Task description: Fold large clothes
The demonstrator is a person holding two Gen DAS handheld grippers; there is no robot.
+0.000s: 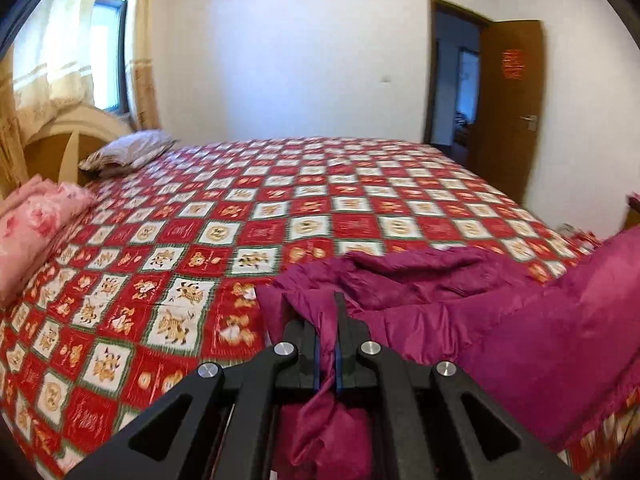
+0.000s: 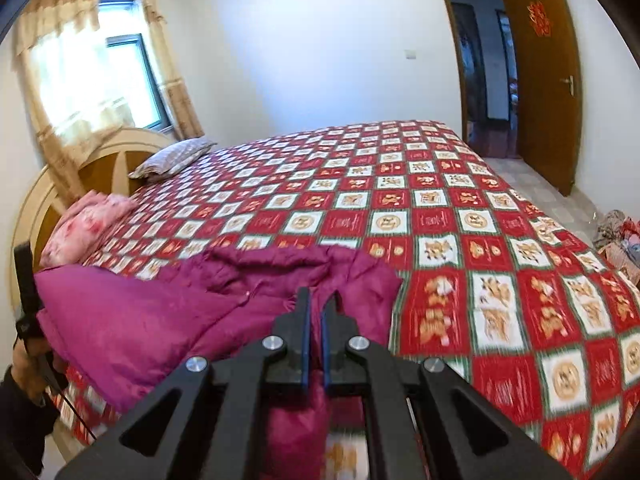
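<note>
Left tool [image 1: 327, 312]: fingers pressed together, pinching a bunched fold of the magenta jacket [image 1: 460, 304]; cloth runs between the pads and hangs out below. Right tool [image 2: 316, 312]: same, pinching another edge of the jacket [image 2: 160, 320], fabric between the blue pads.

Jacket sits at the near edge of the bed [image 1: 280, 208], crumpled and padded, bulk lying on the bedspread between the 2 tools, some of it draped over the bed edge.

Risks, my read:
- Fabric looks slick and puffy. Each pinch holds a bunched wad, not a flat hem, so it could slide out under tension.
- Garment isn't spread yet. Folding from this state would trap creases or a sleeve inside.
- Part overhangs the edge; weight could drag it toward the floor if 1 grip lets go.
- Both views have motion blur, so exact grip depth can't be confirmed.

Surface: red-and-white checked bedspread, flat, plenty of room beyond the jacket. Pink bedding [image 1: 36, 224] and a grey pillow [image 1: 128, 152] near the headboard [image 2: 112, 160], well apart from the jacket.

Room: white walls, curtained window [image 2: 132, 80] behind the headboard, open wooden door [image 2: 540, 80] at far right, a clutter pile [image 2: 616, 236] on the floor beside the bed.
</note>
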